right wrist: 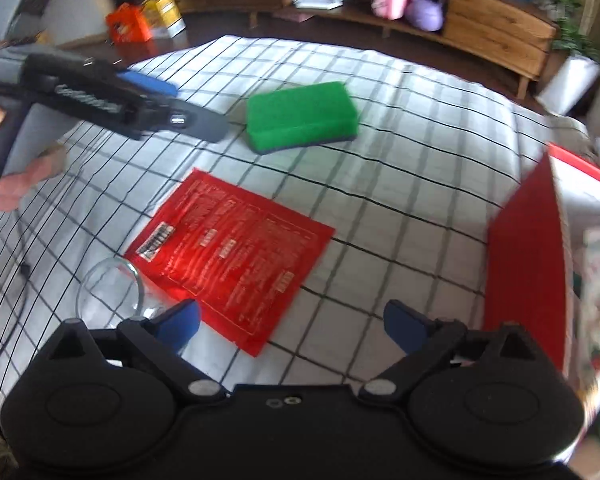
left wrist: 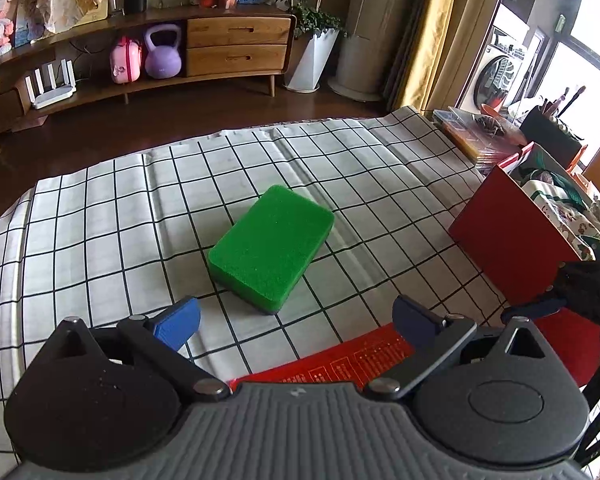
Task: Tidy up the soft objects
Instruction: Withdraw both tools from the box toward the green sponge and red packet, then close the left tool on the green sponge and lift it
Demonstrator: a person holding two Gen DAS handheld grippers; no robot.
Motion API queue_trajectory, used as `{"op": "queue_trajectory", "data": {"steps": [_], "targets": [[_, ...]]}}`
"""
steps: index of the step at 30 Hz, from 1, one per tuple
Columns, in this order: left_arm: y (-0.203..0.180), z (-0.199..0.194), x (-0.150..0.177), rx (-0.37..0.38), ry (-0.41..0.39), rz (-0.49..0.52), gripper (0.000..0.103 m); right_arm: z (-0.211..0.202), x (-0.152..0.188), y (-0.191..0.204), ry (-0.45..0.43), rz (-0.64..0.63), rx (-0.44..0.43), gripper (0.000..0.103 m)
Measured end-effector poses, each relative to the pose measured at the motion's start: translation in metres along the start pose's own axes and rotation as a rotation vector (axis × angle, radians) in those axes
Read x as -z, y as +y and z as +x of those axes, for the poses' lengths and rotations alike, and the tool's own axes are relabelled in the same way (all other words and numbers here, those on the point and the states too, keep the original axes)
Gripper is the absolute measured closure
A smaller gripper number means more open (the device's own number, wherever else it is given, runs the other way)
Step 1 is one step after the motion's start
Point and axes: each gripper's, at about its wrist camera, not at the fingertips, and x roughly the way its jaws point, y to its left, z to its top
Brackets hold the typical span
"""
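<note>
A: Your left gripper (left wrist: 296,322) has its blue fingers spread wide with nothing between them, and the same goes for your right gripper (right wrist: 292,326): apart and empty.

B: And the thing I'm after?

A: The green sponge (left wrist: 271,248) lies flat on the checked cloth (left wrist: 100,220), dead ahead of your left gripper and near its fingertips, not yet touching. Its long axis runs away from you and slants to the right, so the short sides face your fingers at an angle.

B: Which hand is closer?

A: The left, I'd judge. In the right wrist view the sponge (right wrist: 302,117) sits well beyond the red sheet (right wrist: 232,256), with your left gripper (right wrist: 172,98) just beside its left end. Your right gripper hangs back near the glass (right wrist: 110,294).

B: Where would it go?

A: Probably the red box (left wrist: 512,236) at the right, which already holds patterned fabric. You'd likely need to turn the left wrist so the fingers straddle the narrow width before closing.
</note>
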Motion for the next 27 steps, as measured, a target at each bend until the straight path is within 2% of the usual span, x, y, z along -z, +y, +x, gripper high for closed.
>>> {"op": "queue_trajectory", "data": {"steps": [6, 10, 14, 19, 22, 26, 27], "targets": [[0.007, 0.028, -0.008, -0.039, 0.01, 0.009, 0.0, 0.03, -0.033, 0.009, 0.066, -0.147, -0.023, 0.005], [0.01, 0.038, -0.011, -0.038, 0.012, 0.011, 0.0, 0.053, -0.047, 0.004, 0.099, -0.144, -0.053, 0.006], [0.01, 0.045, -0.013, -0.041, 0.008, 0.02, 0.0, 0.07, -0.05, -0.006, 0.156, -0.041, -0.095, 0.006], [0.01, 0.05, -0.012, -0.033, 0.005, 0.01, 0.0, 0.07, -0.038, -0.019, 0.152, 0.169, -0.136, 0.006], [0.009, 0.051, -0.011, -0.033, 0.006, 0.008, 0.0, 0.07, -0.037, -0.016, 0.154, 0.256, -0.15, 0.011], [0.01, 0.051, -0.011, -0.045, -0.004, 0.015, 0.0, 0.072, -0.04, 0.003, 0.152, 0.254, -0.098, 0.02], [0.01, 0.051, -0.011, -0.048, -0.008, 0.016, 0.0, 0.072, -0.04, 0.007, 0.149, 0.253, -0.072, 0.026]]}}
